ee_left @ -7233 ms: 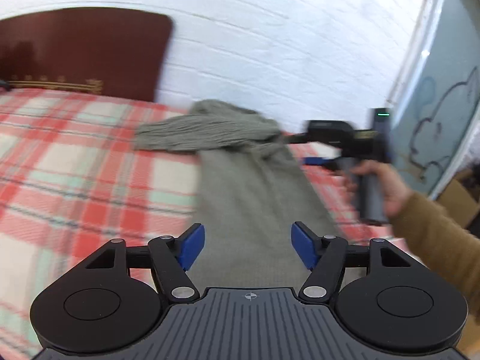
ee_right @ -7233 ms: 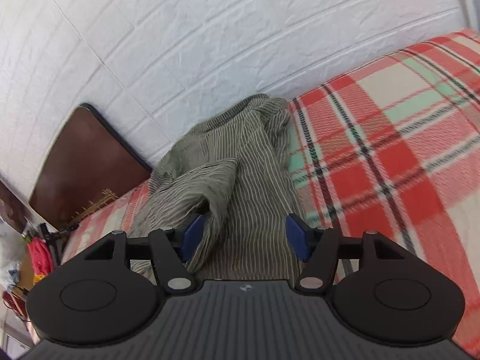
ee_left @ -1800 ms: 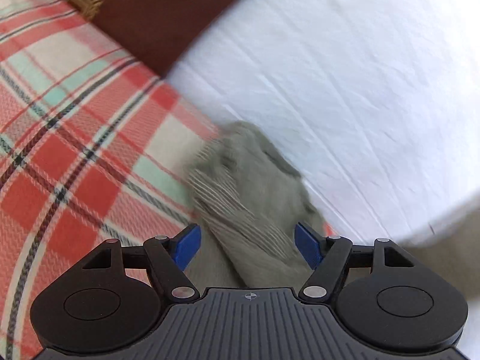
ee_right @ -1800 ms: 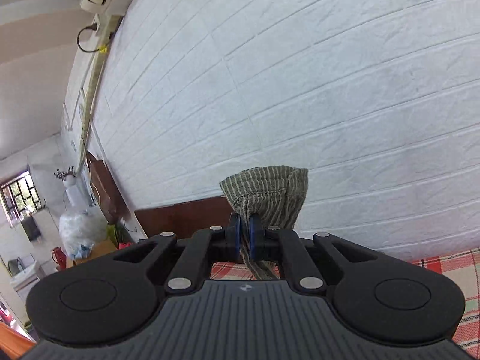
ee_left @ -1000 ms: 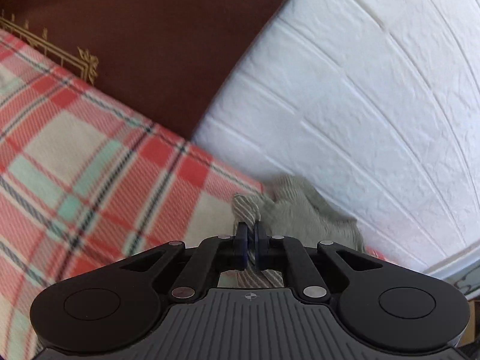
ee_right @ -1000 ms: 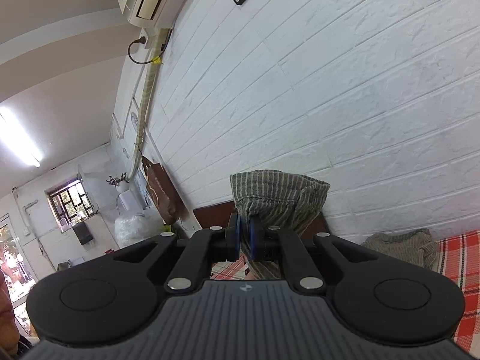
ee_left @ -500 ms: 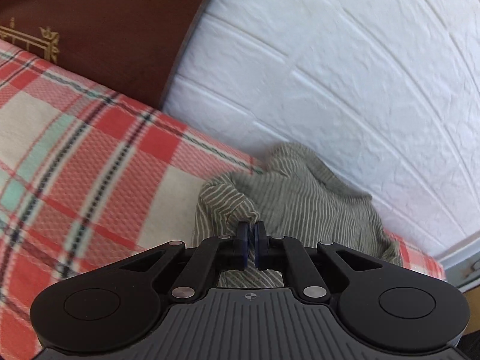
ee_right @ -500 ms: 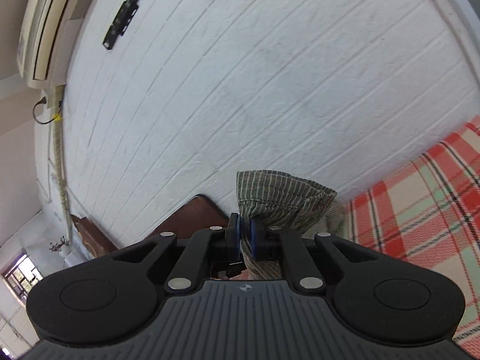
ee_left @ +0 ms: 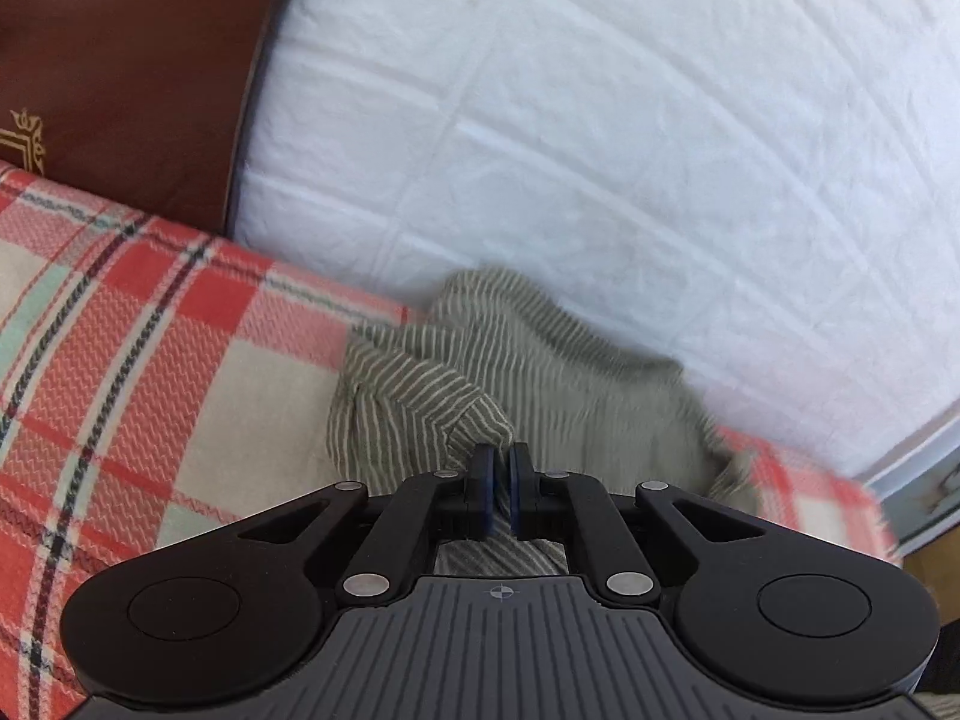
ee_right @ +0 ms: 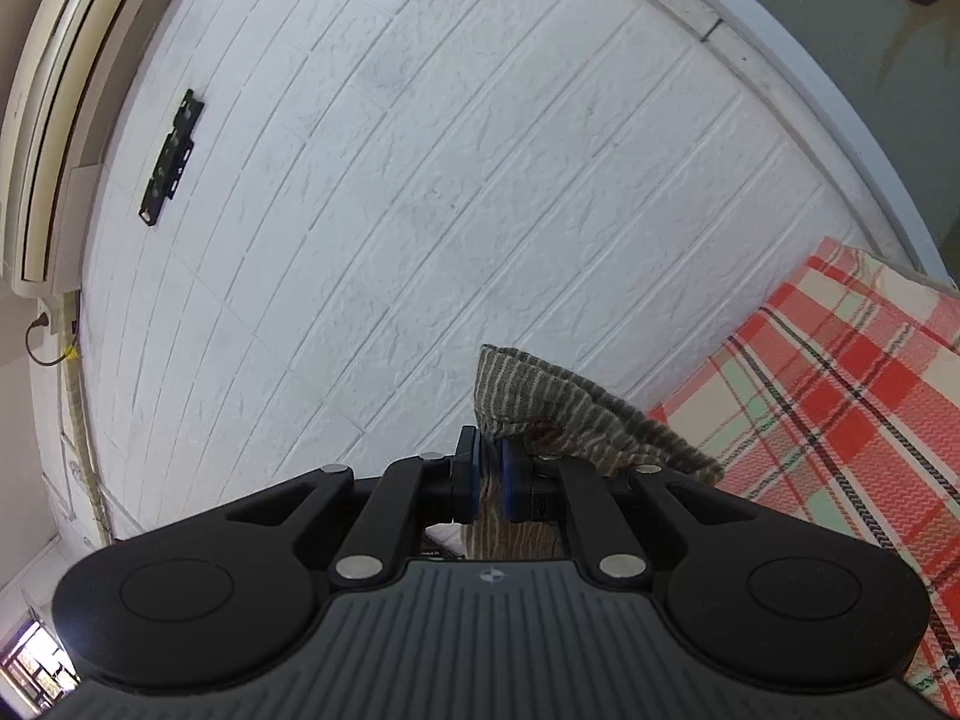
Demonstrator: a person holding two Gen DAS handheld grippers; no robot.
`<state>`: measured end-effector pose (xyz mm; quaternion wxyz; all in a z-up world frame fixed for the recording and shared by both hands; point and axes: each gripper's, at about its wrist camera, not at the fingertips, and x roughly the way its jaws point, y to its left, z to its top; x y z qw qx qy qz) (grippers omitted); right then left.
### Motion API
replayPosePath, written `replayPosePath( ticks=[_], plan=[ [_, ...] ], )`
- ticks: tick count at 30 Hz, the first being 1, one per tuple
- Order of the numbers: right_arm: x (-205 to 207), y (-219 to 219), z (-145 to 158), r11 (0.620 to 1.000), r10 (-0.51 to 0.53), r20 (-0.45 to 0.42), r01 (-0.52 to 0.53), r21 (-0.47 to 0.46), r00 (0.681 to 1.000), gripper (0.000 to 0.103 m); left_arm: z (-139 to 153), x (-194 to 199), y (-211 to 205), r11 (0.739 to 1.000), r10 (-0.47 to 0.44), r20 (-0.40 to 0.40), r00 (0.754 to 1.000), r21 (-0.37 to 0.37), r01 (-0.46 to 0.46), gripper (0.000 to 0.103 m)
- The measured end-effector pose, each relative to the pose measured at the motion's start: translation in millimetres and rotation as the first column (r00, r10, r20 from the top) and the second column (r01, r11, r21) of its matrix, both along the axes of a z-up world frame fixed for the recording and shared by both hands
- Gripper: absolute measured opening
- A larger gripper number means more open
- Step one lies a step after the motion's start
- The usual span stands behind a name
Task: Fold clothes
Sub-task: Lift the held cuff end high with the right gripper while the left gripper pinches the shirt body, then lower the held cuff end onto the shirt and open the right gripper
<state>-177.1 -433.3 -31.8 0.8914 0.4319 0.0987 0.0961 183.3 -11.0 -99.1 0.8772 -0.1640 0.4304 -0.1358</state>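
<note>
The striped shirt [ee_left: 516,372] lay bunched on the plaid blanket [ee_left: 150,348], against the white wall [ee_left: 600,120]. The left gripper [ee_left: 501,489] had just been parting its jaws to a narrow gap, shirt fabric lying between them. The right gripper [ee_right: 489,480] stayed nearly closed, pinching a shirt fold beside the wall.
</note>
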Motion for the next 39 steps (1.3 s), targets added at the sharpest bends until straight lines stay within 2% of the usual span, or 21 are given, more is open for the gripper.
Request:
replayPosePath(
  ticks=[1, 3, 7, 9, 10, 14, 16, 18, 20, 23, 25, 26, 31, 32, 33, 34, 35, 37, 38, 39],
  plan=[
    [0, -1, -6, 1.000, -0.009, -0.024, 0.009, 0.002, 1.000, 0.010, -9, 1, -3, 1.000, -0.004, -0.018, 1.000, 0.016, 0.004, 0.014],
    [0, -4, -20, 1.000, -0.021, -0.071, 0.022, 0.013, 0.997, 0.010, -15, -2, -5, 1.000, -0.005, 0.003, 1.000, 0.020, 0.005, 0.021],
    [-2, -6, -40, 0.998, -0.020, -0.141, 0.027, 0.050, 0.990, 0.010, 3, -5, 3, 1.000, -0.014, 0.017, 1.000, 0.009, 0.014, 0.032],
    [-6, -6, -38, 0.999, -0.018, -0.128, 0.025, 0.048, 0.992, 0.010, 21, -11, 13, 1.000, -0.008, 0.052, 0.999, -0.006, 0.008, 0.054],
    [-8, -6, -37, 0.999, -0.017, -0.122, 0.023, 0.047, 0.992, 0.010, 32, -16, 19, 1.000, -0.007, 0.076, 0.997, -0.014, 0.008, 0.057],
    [-17, -7, -36, 0.999, -0.020, -0.110, 0.025, 0.045, 0.994, 0.010, 65, -60, 36, 0.997, -0.080, 0.132, 0.988, 0.024, 0.078, 0.060],
    [-20, -9, -41, 0.998, -0.017, -0.118, 0.024, 0.059, 0.993, 0.010, 65, -95, 36, 0.986, -0.149, 0.129, 0.980, 0.090, 0.138, 0.060],
    [-22, -8, -48, 0.997, -0.012, -0.129, 0.022, 0.074, 0.992, 0.010, 58, -134, 29, 0.963, -0.221, 0.123, 0.968, 0.182, 0.196, 0.059],
    [-23, -6, -54, 0.996, -0.003, -0.131, 0.015, 0.089, 0.991, 0.010, 44, -173, 15, 0.933, -0.268, 0.170, 0.948, 0.291, 0.211, 0.059],
    [-25, -3, -53, 0.994, 0.012, -0.105, 0.000, 0.112, 0.994, 0.010, 27, -222, -9, 0.878, -0.347, 0.253, 0.903, 0.427, 0.217, 0.059],
    [-27, -1, -46, 0.995, 0.020, -0.085, -0.011, 0.098, 0.996, 0.010, 17, -238, -24, 0.846, -0.390, 0.272, 0.880, 0.484, 0.225, 0.059],
    [-28, -1, -42, 0.996, 0.022, -0.075, -0.016, 0.089, 0.997, 0.010, 14, -239, -29, 0.838, -0.395, 0.277, 0.876, 0.500, 0.219, 0.059],
    [-32, -2, -31, 0.997, 0.031, -0.041, -0.028, 0.074, 0.999, 0.010, 6, -220, -38, 0.863, -0.337, 0.269, 0.902, 0.472, 0.181, 0.059],
    [-32, -2, -31, 0.997, 0.032, -0.039, -0.029, 0.073, 0.999, 0.010, 3, -215, -41, 0.858, -0.341, 0.257, 0.904, 0.479, 0.188, 0.058],
    [-31, -2, -31, 0.997, 0.033, -0.040, -0.030, 0.073, 0.999, 0.010, -1, -209, -43, 0.856, -0.342, 0.237, 0.909, 0.478, 0.198, 0.032],
    [-30, -3, -32, 0.997, 0.031, -0.041, -0.027, 0.075, 0.999, 0.010, -1, -205, -42, 0.866, -0.329, 0.213, 0.920, 0.456, 0.204, 0.012],
    [-30, -4, -31, 0.997, 0.027, -0.040, -0.024, 0.076, 0.999, 0.010, -1, -200, -41, 0.876, -0.317, 0.189, 0.929, 0.434, 0.211, 0.000],
    [-32, -7, -31, 0.997, 0.017, -0.033, -0.014, 0.072, 0.999, 0.010, 6, -200, -34, 0.901, -0.303, 0.187, 0.934, 0.375, 0.217, 0.000],
    [-34, -9, -31, 0.998, 0.010, -0.028, -0.008, 0.068, 1.000, 0.010, 10, -204, -33, 0.902, -0.310, 0.203, 0.929, 0.371, 0.220, 0.000],
    [-36, -12, -32, 0.998, 0.004, -0.027, -0.002, 0.065, 1.000, 0.010, 6, -205, -35, 0.887, -0.331, 0.193, 0.924, 0.398, 0.234, 0.000]
  ],
)
